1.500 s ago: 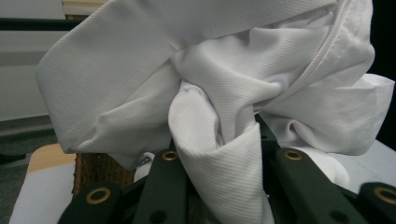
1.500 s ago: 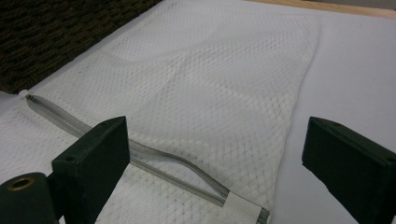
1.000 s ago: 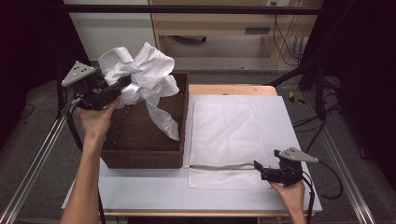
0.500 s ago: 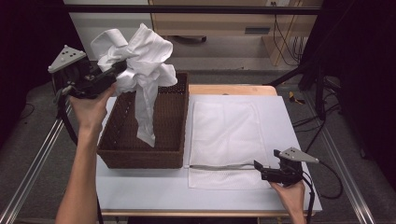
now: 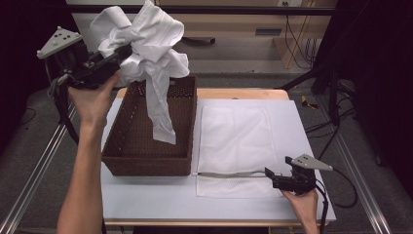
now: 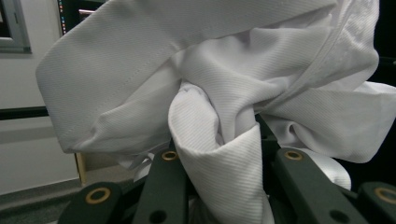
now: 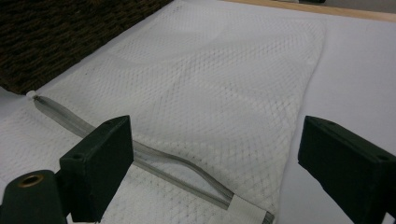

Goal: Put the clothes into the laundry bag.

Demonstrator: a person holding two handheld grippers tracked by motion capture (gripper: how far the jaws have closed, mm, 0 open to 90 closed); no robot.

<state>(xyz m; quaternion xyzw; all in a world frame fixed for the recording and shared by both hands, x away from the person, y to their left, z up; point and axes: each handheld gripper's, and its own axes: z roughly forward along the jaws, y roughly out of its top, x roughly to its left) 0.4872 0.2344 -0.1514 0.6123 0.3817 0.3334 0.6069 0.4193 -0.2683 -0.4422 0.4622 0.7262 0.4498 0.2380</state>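
two grippers: the left gripper [image 5: 114, 56] is raised above the far left corner of the basket [image 5: 146, 163]; the right gripper [image 5: 272, 176] is held low at the near right of the table [image 5: 146, 200], by the zip edge of the mesh bag [image 5: 238, 136].
left jaws: closed down to a narrow gap on a bunched part of the white shirt [image 5: 151, 53]; in the left gripper view the cloth [image 6: 219, 140] is seen squeezed between the two black jaws.
right jaws: held wide apart with nothing between them; the mesh bag [image 7: 210, 93] lies flat beyond them, untouched.
where the shirt is: lifted clear above the basket, wadded at the grip, with one long tail [image 5: 160, 112] hanging down into the basket; whether the tail's end touches the basket floor cannot be told.
how it will handle: judged light, soft and limp; no shape will be kept, and loose ends will swing and may catch on the woven rim. the weave looks fine and a little smooth, so a thin pinch could slip.
where to take hold: a thick fold or a stitched hem is judged the surest place, as a doubled band gives the pads more to bite.
high view alone: the hanging tail, the basket, and both hands' places are given.
left gripper view alone: the ribbed weave and a stitched hem [image 6: 116, 60] are made out.
right gripper view alone: the zip line [image 7: 154, 156] and the diamond mesh are shown close up.
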